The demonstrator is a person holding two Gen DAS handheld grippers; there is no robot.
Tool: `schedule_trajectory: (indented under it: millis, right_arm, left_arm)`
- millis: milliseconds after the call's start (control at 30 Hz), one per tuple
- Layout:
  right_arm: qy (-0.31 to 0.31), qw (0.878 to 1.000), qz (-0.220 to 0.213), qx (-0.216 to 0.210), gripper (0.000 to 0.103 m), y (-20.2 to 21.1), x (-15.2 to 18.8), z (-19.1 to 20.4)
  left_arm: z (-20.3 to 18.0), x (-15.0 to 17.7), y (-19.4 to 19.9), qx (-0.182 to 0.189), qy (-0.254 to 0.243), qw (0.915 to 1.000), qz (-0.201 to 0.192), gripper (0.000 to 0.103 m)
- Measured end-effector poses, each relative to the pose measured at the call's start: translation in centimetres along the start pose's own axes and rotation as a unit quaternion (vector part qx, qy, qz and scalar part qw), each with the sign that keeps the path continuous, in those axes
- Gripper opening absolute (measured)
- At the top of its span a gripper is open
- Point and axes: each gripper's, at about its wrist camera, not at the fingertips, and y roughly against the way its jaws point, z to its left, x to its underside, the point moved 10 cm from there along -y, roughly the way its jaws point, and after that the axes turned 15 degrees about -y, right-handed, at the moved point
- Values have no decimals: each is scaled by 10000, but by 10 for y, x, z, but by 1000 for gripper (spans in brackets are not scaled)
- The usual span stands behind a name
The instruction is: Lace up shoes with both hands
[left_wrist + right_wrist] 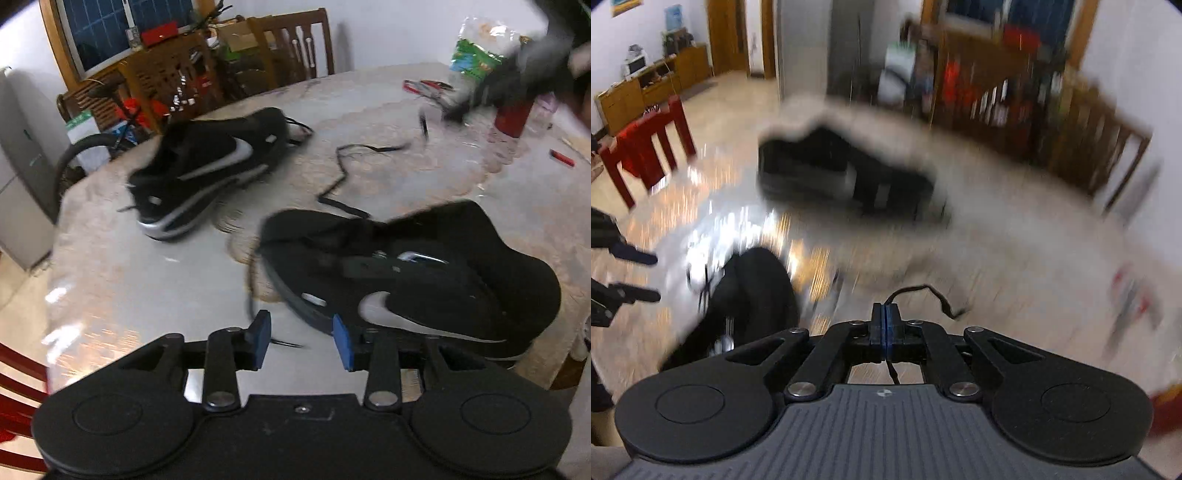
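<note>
With my right gripper (885,314) clamped on the lace (934,291) and my left gripper (301,338) open and empty just before the near shoe (424,280), I'd draw the lace taut toward that shoe's eyelets.

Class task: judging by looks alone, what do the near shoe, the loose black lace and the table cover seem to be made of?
Near shoe: matte black fabric or synthetic, glossy silver trim.
Lace: flat woven cord, limp and kinked.
Table cover: probably clear plastic over patterned cloth; it glares.
</note>
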Motion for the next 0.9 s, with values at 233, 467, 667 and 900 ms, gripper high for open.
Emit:
schedule_trajectory:
  millis: [233,467,667,900]
  right_arm:
    - [-537,9970,504,-224,2,-50,73,5]
    - [-916,9948,409,-173,47,-26,62,3]
    - [-760,9957,-71,-518,63,13,27,41]
    - [-198,9994,-42,-293,75,-33,42,95]
  left_arm:
    - [-1,-18,-16,321,278,9985,-338,53]
    - [16,-20,-28,552,663,9958,-317,45]
    - [22,-23,-32,838,1010,9907,-350,34]
    - [17,-21,-34,738,841,9933,-290,4]
